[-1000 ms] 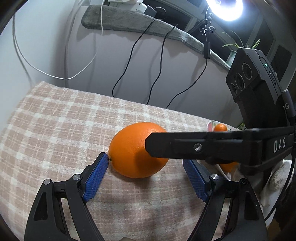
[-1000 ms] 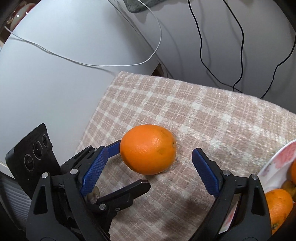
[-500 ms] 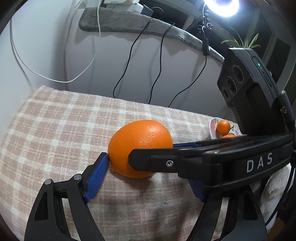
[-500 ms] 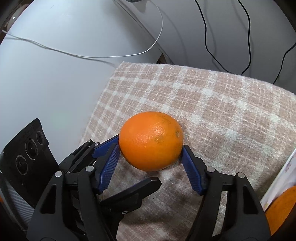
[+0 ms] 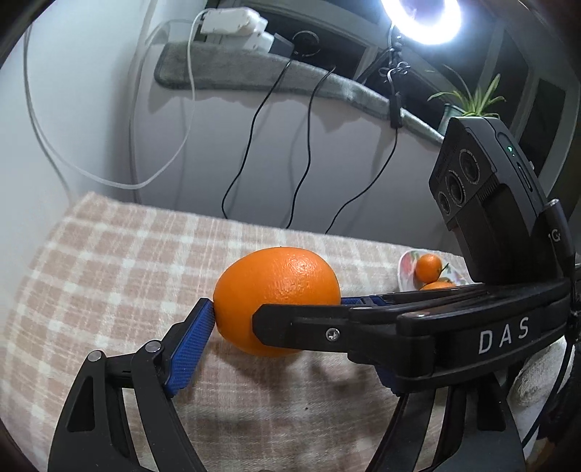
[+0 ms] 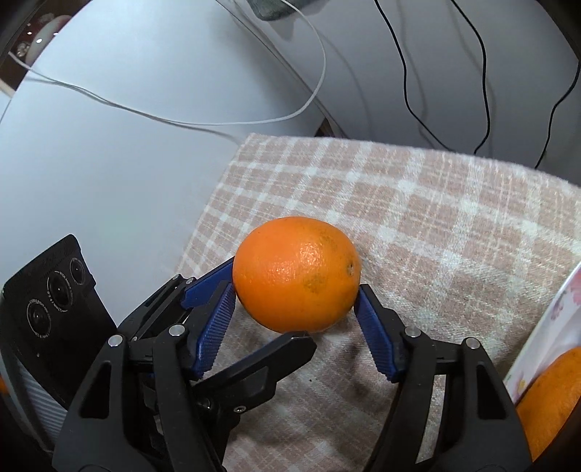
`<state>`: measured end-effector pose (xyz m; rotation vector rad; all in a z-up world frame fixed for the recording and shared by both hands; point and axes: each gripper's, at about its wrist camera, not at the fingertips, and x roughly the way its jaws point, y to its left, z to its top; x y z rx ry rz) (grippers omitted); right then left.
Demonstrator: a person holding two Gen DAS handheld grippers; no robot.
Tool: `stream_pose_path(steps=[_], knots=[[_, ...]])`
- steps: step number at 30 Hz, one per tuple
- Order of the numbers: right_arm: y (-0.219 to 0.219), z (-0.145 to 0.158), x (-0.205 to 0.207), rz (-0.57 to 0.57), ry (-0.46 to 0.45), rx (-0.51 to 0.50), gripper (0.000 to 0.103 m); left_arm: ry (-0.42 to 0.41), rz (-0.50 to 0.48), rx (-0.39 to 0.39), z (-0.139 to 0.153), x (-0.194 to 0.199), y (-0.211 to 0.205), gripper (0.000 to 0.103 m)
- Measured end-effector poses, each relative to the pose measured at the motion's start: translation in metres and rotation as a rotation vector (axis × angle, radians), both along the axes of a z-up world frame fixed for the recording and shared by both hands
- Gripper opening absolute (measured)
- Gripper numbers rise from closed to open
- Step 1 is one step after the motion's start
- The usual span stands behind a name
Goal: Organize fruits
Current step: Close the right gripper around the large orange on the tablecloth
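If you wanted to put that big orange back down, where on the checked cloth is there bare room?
The checked cloth lies bare beyond the big orange, toward the dangling black cables, and on its far-left stretch in the left view. It is crowded at the orange itself, where the right gripper and left gripper meet, and by the fruit plate.

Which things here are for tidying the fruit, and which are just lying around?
For the job:
- big orange, with both grippers closed on it: right gripper, left gripper
- flowered plate with small oranges

Just lying around:
- checked cloth
- black cables
- white cable
- ring light
- potted plant
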<state>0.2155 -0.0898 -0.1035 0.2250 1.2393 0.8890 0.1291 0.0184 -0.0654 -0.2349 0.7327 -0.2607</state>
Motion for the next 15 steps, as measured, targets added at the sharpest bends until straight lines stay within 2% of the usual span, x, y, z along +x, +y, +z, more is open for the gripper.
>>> stream_pose_path(steps=[15], knots=[[-0.056, 0.053, -0.012, -0.067, -0.089, 0.037, 0.071, -0.113, -0.076, 0.033, 0.042, -0.008, -0.043, 0.078]])
